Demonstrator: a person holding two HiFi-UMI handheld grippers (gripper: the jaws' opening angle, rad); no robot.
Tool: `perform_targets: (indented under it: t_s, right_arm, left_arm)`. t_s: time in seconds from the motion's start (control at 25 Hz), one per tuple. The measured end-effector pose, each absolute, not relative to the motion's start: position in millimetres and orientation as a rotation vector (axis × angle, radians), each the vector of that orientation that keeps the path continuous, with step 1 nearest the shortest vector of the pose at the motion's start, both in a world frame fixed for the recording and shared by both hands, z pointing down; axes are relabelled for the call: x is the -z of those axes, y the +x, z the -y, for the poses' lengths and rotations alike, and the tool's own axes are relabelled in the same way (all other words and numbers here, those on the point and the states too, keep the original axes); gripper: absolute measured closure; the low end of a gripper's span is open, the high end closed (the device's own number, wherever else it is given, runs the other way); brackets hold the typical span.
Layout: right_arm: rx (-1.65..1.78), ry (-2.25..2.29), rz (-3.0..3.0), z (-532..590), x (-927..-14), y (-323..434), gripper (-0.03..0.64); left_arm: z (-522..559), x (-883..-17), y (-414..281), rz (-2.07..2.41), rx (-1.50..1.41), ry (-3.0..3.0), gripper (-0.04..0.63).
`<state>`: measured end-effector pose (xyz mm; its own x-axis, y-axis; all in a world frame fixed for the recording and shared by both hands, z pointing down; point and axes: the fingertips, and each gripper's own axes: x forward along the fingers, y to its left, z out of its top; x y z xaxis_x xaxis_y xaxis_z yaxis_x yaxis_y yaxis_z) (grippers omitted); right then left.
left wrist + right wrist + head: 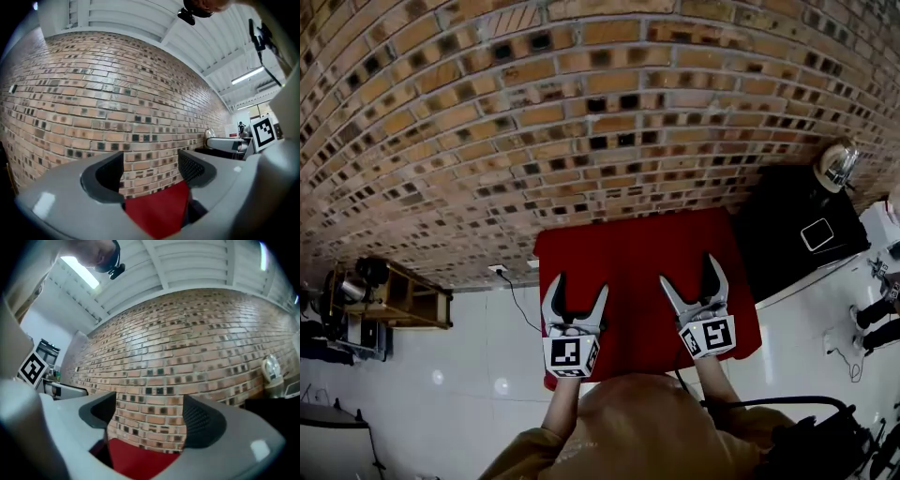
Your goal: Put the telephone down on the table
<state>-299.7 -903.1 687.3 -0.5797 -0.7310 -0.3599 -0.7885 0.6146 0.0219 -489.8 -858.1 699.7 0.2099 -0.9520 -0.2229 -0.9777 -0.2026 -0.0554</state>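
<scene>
Fingers (pixel 551 302) of left gripper (pixel 579 287): spread wide, nothing between them. Same on right gripper (pixel 688 272): wide, empty. Confirmed in both gripper views, with only brick wall (pixel 581 112) and a wedge of red table (pixel 628 248) showing between the pads. Both held up side by side over the near part of the red table, pointing toward the far wall, clear of each other.

Telephone: not found in any view. Not on the bare stretch of red top. Near edge hidden behind the grippers and the person's body, so cannot rule that strip out. Black surface (pixel 787 234) on the right, just beside the red table, likewise without a recognisable telephone.

Handling, judged from the task alone: probably light, with a stiff plastic shell, smooth and so a little slippery. Likely to crack or scuff if dropped. Best taken across the narrow middle of the body, pads on the two long flat sides, close to the balance point. Lower flat and release only once resting.
</scene>
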Motion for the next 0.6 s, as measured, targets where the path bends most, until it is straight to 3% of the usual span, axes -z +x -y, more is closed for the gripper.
perform_targets:
  t_s: [0.28, 0.6]
  right_arm:
    - [-0.221, -1.405, -2.469, 902, -699, -251, 0.187]
    - [-0.341, -1.326, -2.565, 894, -702, -285, 0.19]
  left_arm:
    - [866, -693, -453, -1.749, -0.17, -2.351, 0.229]
    - [865, -702, -463, -1.775, -0.135, -2.371, 0.229]
